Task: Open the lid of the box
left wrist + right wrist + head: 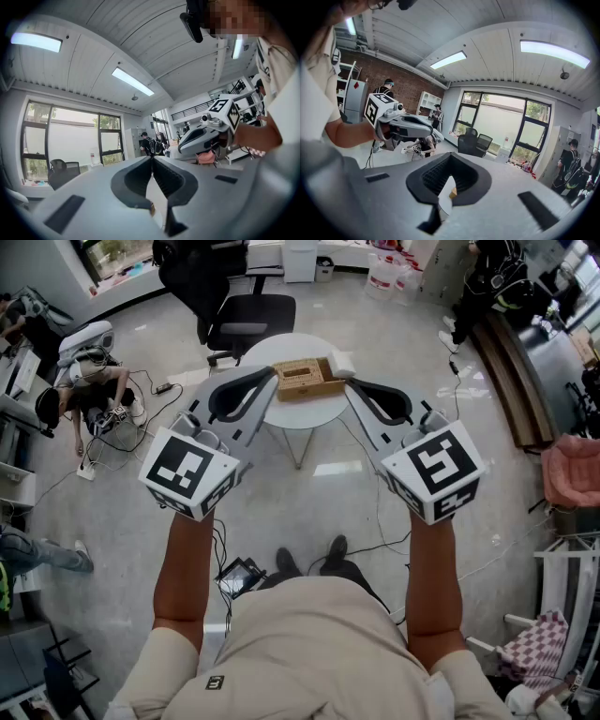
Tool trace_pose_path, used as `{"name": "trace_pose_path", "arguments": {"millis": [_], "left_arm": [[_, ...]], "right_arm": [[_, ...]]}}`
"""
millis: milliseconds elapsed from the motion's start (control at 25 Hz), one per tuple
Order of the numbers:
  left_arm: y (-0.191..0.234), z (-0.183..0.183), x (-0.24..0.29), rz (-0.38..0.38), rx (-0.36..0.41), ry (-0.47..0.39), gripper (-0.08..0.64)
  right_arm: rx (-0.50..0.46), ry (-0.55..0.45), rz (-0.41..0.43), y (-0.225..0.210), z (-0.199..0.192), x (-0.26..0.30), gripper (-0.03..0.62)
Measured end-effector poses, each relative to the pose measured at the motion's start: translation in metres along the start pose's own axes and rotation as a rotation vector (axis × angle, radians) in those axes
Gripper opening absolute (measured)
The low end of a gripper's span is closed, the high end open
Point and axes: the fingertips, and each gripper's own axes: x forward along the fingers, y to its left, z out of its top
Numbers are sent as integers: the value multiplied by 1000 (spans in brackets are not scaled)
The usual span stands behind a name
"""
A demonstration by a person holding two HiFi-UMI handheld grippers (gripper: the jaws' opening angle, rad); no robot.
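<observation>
Box: wooden box (pixel 307 378) on the round white worktop (pixel 300 418), lid apparently on.
Left tongs (pixel 270 374): pressed together, empty.
Right tongs (pixel 350 383): pressed together, empty.
Handling: probably light, stiff wood; pinch the lid's edge.

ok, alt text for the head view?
A person holds the left gripper and right gripper, both shut, out over a round white table bearing a wooden box. A black chair stands beyond it.
</observation>
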Motion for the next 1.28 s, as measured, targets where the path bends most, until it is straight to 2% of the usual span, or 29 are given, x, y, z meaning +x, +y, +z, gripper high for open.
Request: {"name": "trace_pose_path", "arguments": {"millis": [680,880,1280], "left_arm": [[13,-17,-8,-22,-13,8,14],[5,-24,0,-29,-17,21,14],[32,-44,26,31,-22,79,14]], "right_arm": [[12,11,-17,11,0,17,-9],[30,-27,-4,6,-5,17,-6],[52,-43,63,-26,-19,56,-6]]}}
